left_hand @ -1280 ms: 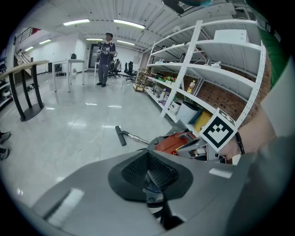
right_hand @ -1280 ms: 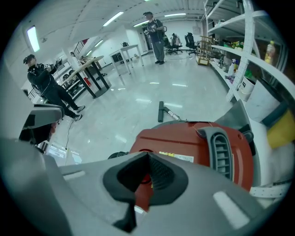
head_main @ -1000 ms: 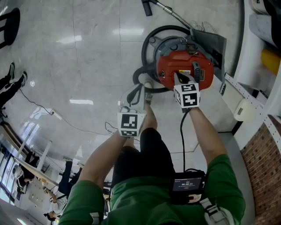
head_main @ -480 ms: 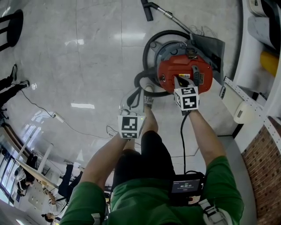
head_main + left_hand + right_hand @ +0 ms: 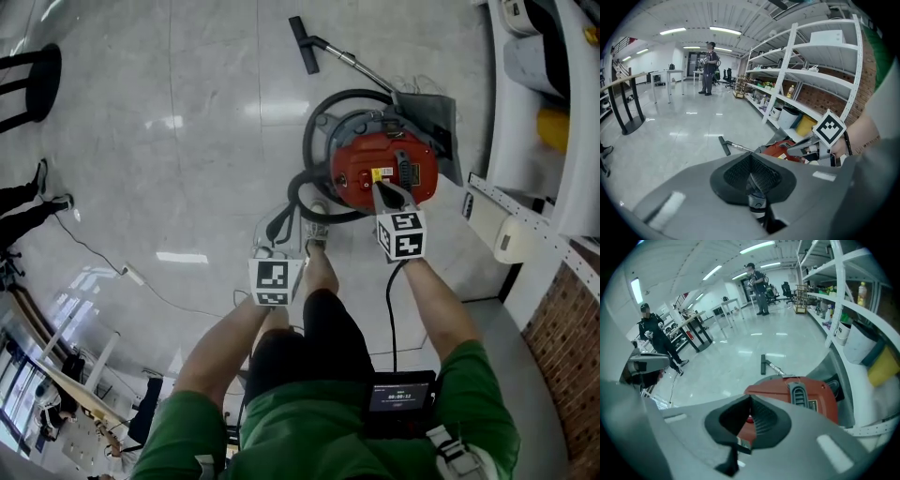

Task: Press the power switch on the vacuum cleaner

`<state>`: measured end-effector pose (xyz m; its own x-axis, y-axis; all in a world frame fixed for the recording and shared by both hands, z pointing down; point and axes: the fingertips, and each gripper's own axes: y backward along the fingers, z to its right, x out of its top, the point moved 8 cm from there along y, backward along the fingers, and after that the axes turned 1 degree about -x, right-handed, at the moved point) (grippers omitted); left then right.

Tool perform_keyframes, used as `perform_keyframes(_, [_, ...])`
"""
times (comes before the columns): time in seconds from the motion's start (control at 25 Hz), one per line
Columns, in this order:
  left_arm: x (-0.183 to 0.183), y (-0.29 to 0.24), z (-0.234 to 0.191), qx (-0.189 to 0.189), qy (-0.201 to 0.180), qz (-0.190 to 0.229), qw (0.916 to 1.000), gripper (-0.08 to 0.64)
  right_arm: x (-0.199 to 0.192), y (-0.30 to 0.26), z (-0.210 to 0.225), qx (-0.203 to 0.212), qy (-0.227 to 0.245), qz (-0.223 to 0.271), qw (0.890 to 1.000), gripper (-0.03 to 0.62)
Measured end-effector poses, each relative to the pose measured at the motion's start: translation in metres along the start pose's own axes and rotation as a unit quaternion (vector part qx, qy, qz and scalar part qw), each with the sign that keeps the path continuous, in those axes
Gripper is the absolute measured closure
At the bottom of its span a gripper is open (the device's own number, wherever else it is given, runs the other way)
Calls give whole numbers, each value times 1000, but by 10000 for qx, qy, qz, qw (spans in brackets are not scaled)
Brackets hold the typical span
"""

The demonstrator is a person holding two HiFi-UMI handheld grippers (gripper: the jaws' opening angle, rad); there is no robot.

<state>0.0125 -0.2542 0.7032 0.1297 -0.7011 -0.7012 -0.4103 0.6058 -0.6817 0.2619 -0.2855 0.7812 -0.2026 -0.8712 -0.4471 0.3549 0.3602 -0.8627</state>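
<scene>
One vacuum cleaner [image 5: 384,167] sits on the floor [image 5: 187,141] right in front of your feet: rounded glossy red plastic lid, grey base, and a dark ribbed grille strip [image 5: 799,394] across the top. One black hose [image 5: 314,103] loops round its far and left sides. One shiny metal wand [image 5: 361,58] runs away from it to one flat black nozzle [image 5: 302,42]. The floor is pale polished stone tile with bright light reflections. You hold two tongs, each with one black-and-white marker cube. The right tongs [image 5: 750,400] are closed, with the textured dark pads meeting at the tip and nothing gripped; red lid shows through the slit lower down. In the head view they point at the near part of the lid, but whether the tip touches it you can't tell. The power switch itself is too small to pick out, lost behind the tongs and near a yellow-white label [image 5: 380,173]. The left tongs [image 5: 751,159] are also closed and empty, held off to the left of the vacuum over bare floor. White metal shelving [image 5: 801,70] stands on the right, with its lower tiers cut off. Two people [image 5: 757,284] stand far off in the right gripper view, too blurred for detail.
</scene>
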Motion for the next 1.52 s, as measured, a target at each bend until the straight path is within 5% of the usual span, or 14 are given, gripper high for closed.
perform_keyframes(0.68, [66,124,26,-416,-378,850,9948,552,44,188,-76,-332,310,1784,9829,589])
perform_keyframes(1.16, [103,244,39,-743,-549,1816,9790,552,24,320,-148,-772,250,2815,9561,589])
perform_keyframes(1.52, [95,322,24,-869,-451,2329,9676,552,2,383,-216,-1077,72,3606,9264,589])
